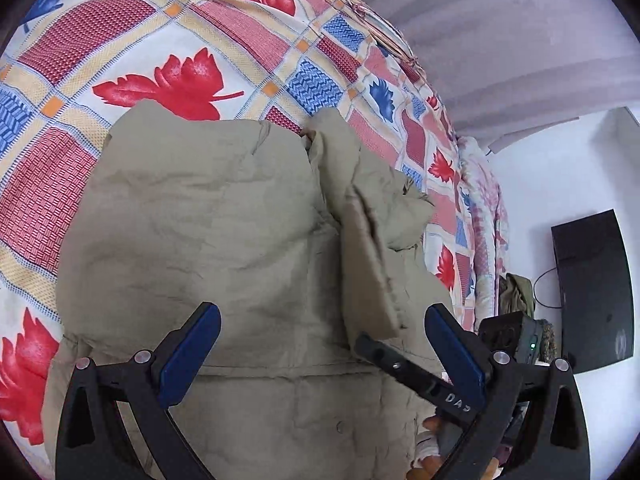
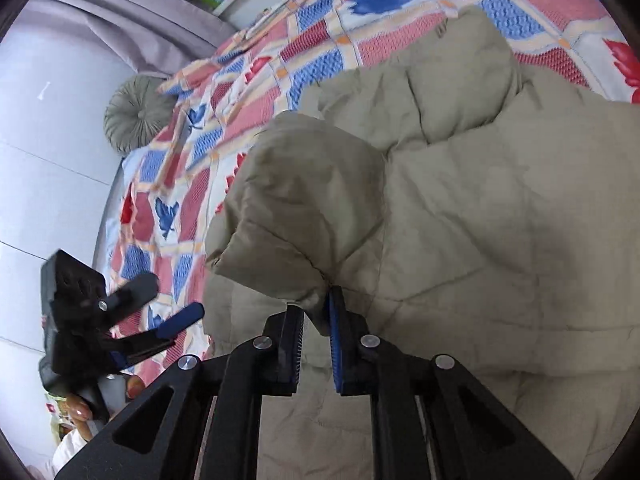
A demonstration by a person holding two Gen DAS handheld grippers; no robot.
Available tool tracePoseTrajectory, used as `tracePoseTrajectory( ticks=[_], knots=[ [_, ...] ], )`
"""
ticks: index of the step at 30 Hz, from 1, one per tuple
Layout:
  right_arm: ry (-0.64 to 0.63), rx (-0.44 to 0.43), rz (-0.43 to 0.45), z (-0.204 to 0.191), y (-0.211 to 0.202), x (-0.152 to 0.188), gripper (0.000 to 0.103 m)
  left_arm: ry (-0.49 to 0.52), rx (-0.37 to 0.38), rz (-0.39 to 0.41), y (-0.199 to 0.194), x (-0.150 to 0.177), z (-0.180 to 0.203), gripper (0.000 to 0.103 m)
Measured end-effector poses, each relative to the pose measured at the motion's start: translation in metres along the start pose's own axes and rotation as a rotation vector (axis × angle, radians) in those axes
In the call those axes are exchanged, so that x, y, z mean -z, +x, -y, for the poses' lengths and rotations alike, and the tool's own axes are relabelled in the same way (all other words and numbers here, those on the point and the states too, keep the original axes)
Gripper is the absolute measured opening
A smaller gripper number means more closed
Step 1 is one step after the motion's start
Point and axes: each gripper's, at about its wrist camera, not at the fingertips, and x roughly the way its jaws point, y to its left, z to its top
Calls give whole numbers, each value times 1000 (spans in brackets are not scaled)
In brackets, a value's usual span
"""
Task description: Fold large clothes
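Note:
A puffy khaki jacket (image 1: 208, 232) lies spread on the bed. My left gripper (image 1: 323, 312) hovers just above its middle, jaws wide open with nothing between the blue pads. My right gripper (image 2: 316, 304) is shut on a bunched fold of the jacket (image 2: 304, 208), probably a sleeve, which is lifted and draped over the body of the jacket (image 2: 500, 220). In the left wrist view a black finger (image 1: 396, 368) of the right gripper shows at the lower right, with a flap of khaki cloth (image 1: 372, 272) at its tip. The open left gripper (image 2: 168, 300) appears at the left of the right wrist view.
A quilt (image 1: 160, 60) with red and blue leaves covers the bed. A round green cushion (image 2: 136, 116) lies at the bed's far side. A dark flat screen (image 1: 592, 296) leans on the white wall, grey curtains (image 1: 500, 40) hang behind. A person's hand (image 2: 80, 412) holds the left gripper.

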Motion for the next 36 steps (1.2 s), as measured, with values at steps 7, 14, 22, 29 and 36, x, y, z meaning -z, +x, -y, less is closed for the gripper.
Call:
tracePoseTrajectory(
  ticks=[7,14,22,29,36],
  knots=[
    [-23,11,-42,8,-6,19,60,61,-32,-72,41,5,21,102],
    [2,209,18,69,-81,39,44,140,-186,-81,78,5,25,85],
    [166,396,90,176,-134,47,24,184,-179,-119,98,9,48,10],
    [132,533,268,180,-173,13,20,264,-226,-49,62,23,55,10],
    [185,551,165,207,-136,21,18,271,-336,-97,94,40,22,11]
  ],
)
